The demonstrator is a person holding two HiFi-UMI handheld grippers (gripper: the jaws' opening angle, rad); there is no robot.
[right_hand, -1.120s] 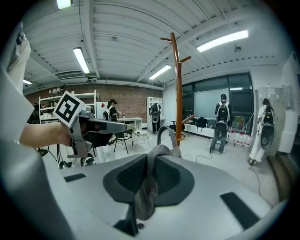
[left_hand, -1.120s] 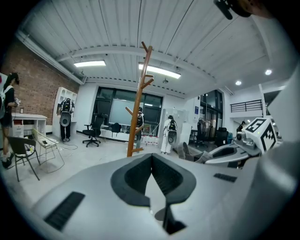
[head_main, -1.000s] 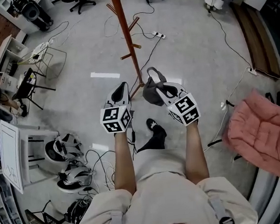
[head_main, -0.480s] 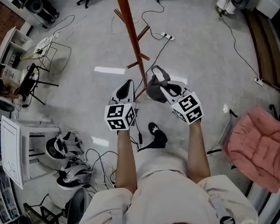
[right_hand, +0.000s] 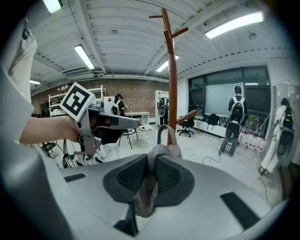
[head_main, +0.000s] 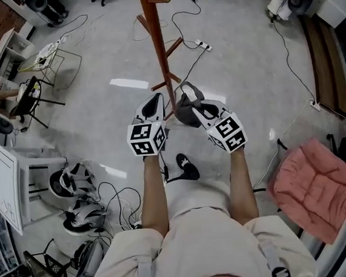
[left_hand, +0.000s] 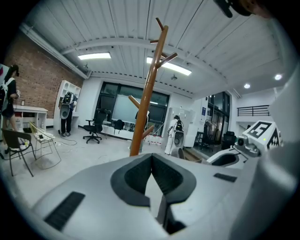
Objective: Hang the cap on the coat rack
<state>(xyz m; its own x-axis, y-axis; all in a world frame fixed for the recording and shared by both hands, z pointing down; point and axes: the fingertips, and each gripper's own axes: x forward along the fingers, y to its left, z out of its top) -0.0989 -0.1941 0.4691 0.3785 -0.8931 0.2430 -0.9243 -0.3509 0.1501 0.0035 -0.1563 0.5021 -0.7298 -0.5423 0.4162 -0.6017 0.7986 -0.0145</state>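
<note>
Our right tongs (head_main: 196, 109) clench the gray cap (head_main: 184, 114) by its fabric, its strap loop standing up at their 12 o'clock, while our left tongs (head_main: 155, 100) are pressed together on nothing. Since a second ago both have closed in on the coat rack (head_main: 158, 51), whose pole now stands near, at 12 o'clock beyond the cap. We judge the approach nearly done, and raising the cap onto a peg (head_main: 173, 45) is still to come.
</note>
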